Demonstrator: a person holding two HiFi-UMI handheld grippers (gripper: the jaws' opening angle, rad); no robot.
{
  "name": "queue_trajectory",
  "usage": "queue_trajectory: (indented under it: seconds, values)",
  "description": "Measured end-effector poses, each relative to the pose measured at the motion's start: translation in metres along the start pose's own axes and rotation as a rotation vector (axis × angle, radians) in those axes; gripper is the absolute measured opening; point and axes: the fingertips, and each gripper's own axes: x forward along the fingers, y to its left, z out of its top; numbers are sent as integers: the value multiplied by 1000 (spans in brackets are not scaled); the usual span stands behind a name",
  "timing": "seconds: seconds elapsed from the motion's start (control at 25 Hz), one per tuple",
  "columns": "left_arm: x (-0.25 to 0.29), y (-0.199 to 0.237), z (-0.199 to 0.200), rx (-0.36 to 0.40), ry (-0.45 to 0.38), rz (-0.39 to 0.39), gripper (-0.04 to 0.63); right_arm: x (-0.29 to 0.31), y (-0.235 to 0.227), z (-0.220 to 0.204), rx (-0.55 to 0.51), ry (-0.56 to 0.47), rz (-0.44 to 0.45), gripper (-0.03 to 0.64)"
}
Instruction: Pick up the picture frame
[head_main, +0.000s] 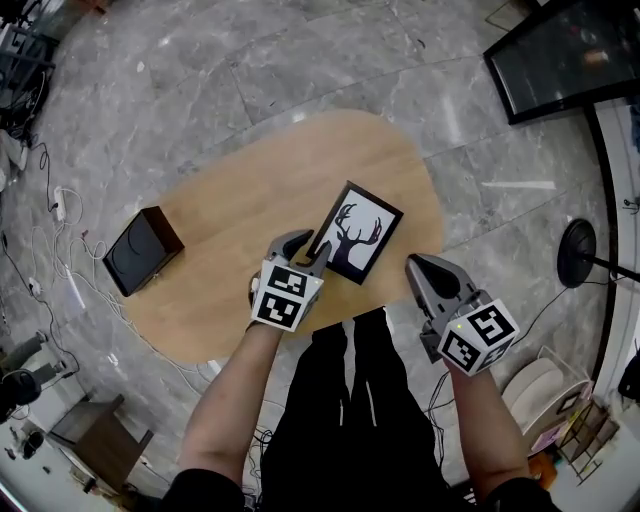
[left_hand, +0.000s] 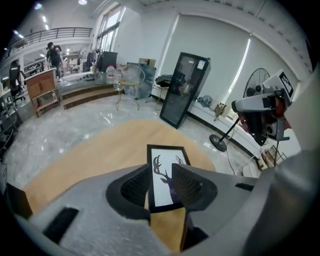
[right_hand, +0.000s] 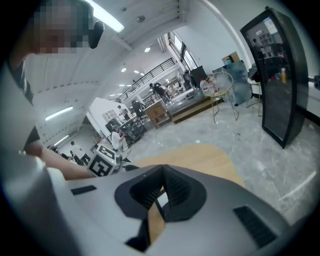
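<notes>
Black box (head_main: 143, 250): at the left edge of the wooden table (head_main: 240, 190).

Left gripper (head_main: 308, 250): jaws apart, pads clear of the picture frame (head_main: 355, 232), whose near end shows between them. In the head view the jaws cover the frame's near-left corner.

Frame: flat on the table, right of centre.

Right gripper (head_main: 418, 268): jaws together, empty. Its own view shows only a sliver of the frame.

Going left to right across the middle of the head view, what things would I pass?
Black box → left gripper → picture frame → right gripper → round stand base.
</notes>
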Motion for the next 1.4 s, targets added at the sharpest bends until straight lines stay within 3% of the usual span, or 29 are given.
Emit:
queue_trajectory:
  seconds: [0.24, 0.44, 0.6, 0.92, 1.4]
  values:
    - [40, 23, -47, -48, 75, 11, 197, 26, -8, -34, 22, 33, 12, 6]
    - [64, 28, -73, -39, 126, 13, 199, 37, -11, -57, 36, 59, 21, 6]
    - [75, 31, -77, 0, 156, 23, 134, 38, -12, -61, 48, 60, 17, 6]
    - [91, 24, -85, 31, 247, 3, 119, 34, -15, -66, 57, 61, 5, 6]
    - [94, 26, -80, 14, 289, -21, 91, 21, -19, -67, 68, 54, -15, 6]
